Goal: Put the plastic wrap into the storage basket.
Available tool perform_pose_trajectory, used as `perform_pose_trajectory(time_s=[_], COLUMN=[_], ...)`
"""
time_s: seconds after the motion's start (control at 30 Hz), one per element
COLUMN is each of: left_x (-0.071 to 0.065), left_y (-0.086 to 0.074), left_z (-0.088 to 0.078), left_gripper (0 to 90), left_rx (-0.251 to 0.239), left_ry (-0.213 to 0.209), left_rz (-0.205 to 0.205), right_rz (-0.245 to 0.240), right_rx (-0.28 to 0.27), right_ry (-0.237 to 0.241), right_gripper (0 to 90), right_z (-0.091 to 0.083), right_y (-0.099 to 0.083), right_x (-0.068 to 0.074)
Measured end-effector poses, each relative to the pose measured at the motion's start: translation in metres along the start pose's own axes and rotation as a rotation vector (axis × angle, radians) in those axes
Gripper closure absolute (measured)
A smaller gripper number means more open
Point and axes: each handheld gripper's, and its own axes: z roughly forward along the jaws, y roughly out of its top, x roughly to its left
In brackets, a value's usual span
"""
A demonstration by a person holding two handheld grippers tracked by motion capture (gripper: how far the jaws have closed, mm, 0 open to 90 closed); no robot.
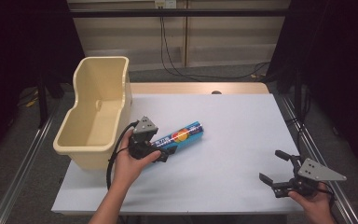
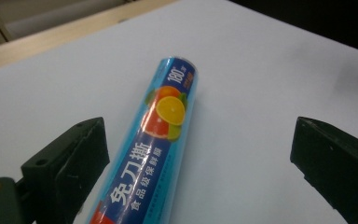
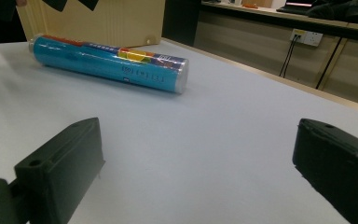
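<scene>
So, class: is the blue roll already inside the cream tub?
No. The blue roll lies on the white table beside the cream tub.

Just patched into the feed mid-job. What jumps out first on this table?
The bright blue roll of cling film lies on its side near the middle of the white table, printed with citrus fruit. The left gripper is at its near end, fingers open to either side of it in the left gripper view. A big cream plastic bin stands at the table's left edge, and the right gripper hangs open near the right corner.
</scene>
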Motion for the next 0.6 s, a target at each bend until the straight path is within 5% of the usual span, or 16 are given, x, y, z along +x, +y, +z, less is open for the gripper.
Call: perform_pose_trajectory(time_s=[0.03, 0.33, 0.6], left_x=[0.002, 0.011, 0.02], left_y=[0.006, 0.019, 0.027], left_z=[0.004, 0.022, 0.044], left_gripper=[4.0, 4.3, 0.1], left_rx=[0.051, 0.193, 0.369], left_ry=[-0.009, -0.011, -0.022], left_rz=[0.009, 0.055, 0.065], right_rz=[-0.003, 0.0, -0.002], right_rx=[0.002, 0.005, 0.002], right_ry=[0.002, 0.015, 0.014], right_gripper=[0.9, 0.9, 1.0], right_z=[0.0, 0.001, 0.001], right_y=[0.0, 0.0, 0.001], right_x=[0.0, 0.0, -0.001])
